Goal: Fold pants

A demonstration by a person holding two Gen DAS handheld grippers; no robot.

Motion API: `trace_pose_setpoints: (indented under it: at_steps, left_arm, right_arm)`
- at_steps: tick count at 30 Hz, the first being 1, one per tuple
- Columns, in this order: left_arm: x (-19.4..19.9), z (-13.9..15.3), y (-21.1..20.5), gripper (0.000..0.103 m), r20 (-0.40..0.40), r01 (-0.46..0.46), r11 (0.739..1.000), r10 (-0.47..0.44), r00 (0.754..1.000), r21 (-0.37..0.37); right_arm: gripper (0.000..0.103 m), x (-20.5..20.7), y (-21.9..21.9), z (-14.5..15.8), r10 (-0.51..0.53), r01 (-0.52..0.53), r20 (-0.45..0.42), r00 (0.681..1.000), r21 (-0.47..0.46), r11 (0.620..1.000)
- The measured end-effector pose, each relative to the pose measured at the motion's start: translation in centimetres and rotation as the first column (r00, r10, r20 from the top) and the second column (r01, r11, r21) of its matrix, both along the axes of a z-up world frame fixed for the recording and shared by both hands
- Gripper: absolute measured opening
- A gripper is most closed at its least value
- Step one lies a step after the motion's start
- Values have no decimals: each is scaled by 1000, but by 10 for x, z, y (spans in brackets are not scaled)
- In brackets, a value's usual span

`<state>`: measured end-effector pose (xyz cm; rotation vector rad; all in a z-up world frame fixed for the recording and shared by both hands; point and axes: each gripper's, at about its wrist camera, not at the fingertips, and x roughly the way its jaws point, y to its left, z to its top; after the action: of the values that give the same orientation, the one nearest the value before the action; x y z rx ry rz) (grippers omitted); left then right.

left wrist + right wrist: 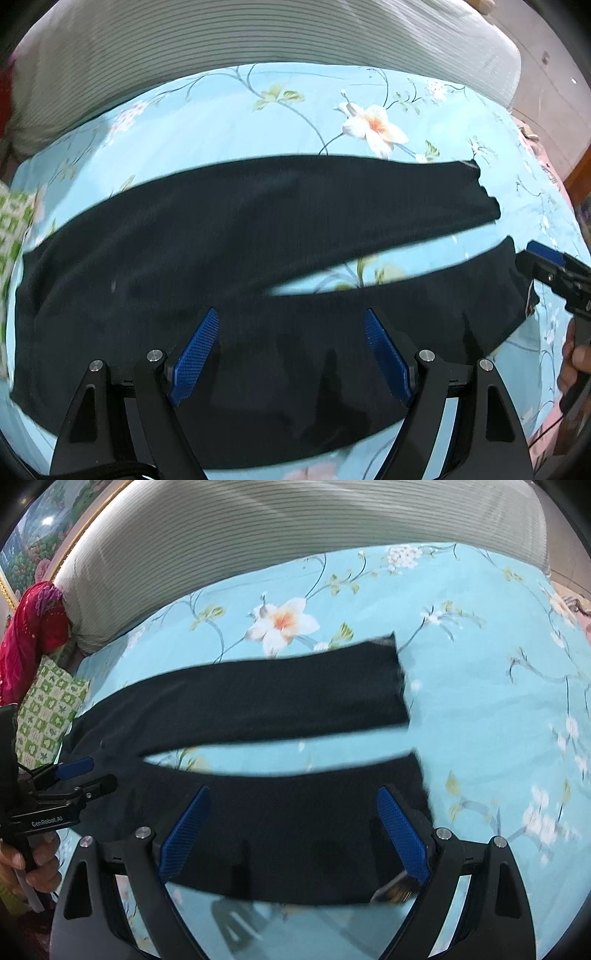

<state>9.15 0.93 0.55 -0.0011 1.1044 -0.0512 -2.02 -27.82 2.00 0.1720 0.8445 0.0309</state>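
Black pants (236, 251) lie spread flat on a light blue floral bedsheet (221, 118), waist at the left, both legs running right with a gap between them. My left gripper (291, 350) is open and empty, hovering over the near leg close to the crotch. My right gripper (291, 830) is open and empty over the near leg (295, 812) toward its cuff. The far leg (258, 694) lies beyond. Each gripper shows in the other's view: the right one (543, 262) at the near cuff, the left one (81, 775) near the waist.
A grey ribbed headboard (258, 37) runs along the far side of the bed. A green patterned pillow (48, 712) and a red cloth (33, 635) sit at the left. A framed floral picture (40, 528) hangs at the upper left.
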Motion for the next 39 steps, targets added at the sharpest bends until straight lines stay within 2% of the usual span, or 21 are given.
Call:
trace_pose_setpoints:
  at_steps: [9, 13, 20, 23, 25, 27, 30, 31, 32, 33, 34, 35, 36, 37, 38, 39]
  left_arm:
    - [87, 6, 1, 81, -17, 111, 994, -111, 994, 12]
    - [127, 0, -4, 81, -41, 178, 984, -177, 983, 21]
    - [185, -33, -10, 81, -139, 296, 955, -293, 946, -2]
    - [202, -47, -11, 81, -165, 316, 948, -304, 938, 49]
    - [213, -53, -9, 81, -187, 322, 946, -313, 931, 19]
    - [222, -59, -8, 81, -220, 348, 937, -345, 912, -28]
    - [225, -65, -9, 81, -248, 386, 921, -387, 888, -55]
    - [224, -66, -10, 79, -254, 395, 917, -397, 882, -62]
    - [223, -67, -11, 77, -260, 409, 910, -413, 873, -73]
    - [221, -68, -14, 68, -263, 427, 901, -431, 863, -77]
    - [221, -68, -17, 51, -264, 442, 894, -446, 855, -79]
    - [218, -68, -20, 41, -267, 456, 885, -464, 845, -93]
    - [217, -67, -22, 20, -270, 459, 881, -471, 840, -111]
    - [215, -66, -23, 13, -272, 457, 881, -472, 839, -119]
    - [213, -64, -24, 11, -266, 459, 882, -471, 841, -110]
    - [209, -62, -25, 7, -256, 464, 881, -472, 843, -98]
  right_arm:
    - [91, 58, -35, 17, -9, 9, 10, 1000, -5, 1000]
    - [91, 88, -49, 15, 8, -8, -19, 1000, 1, 1000]
    - [91, 128, -71, 3, 28, -26, -72, 997, 21, 999]
    - [91, 142, -78, -3, 45, -42, -96, 994, 32, 999]
    - [91, 151, -82, -8, 54, -50, -114, 992, 38, 998]
    - [91, 157, -84, -13, 70, -65, -122, 990, 48, 997]
    - [91, 164, -84, -13, 105, -97, -118, 987, 67, 993]
    - [86, 165, -83, -12, 120, -111, -116, 986, 75, 991]
    - [72, 166, -83, -12, 139, -130, -114, 984, 87, 988]
    - [65, 168, -81, -13, 160, -149, -121, 980, 97, 984]
    - [53, 169, -80, -13, 171, -159, -131, 977, 99, 982]
    - [40, 170, -80, -13, 181, -169, -137, 974, 98, 981]
    - [33, 170, -79, -13, 192, -179, -143, 971, 95, 979]
    - [19, 171, -76, -12, 194, -182, -147, 970, 91, 979]
    - [11, 171, -75, -11, 193, -182, -145, 970, 87, 979]
    - [11, 170, -74, -8, 193, -182, -135, 972, 90, 979]
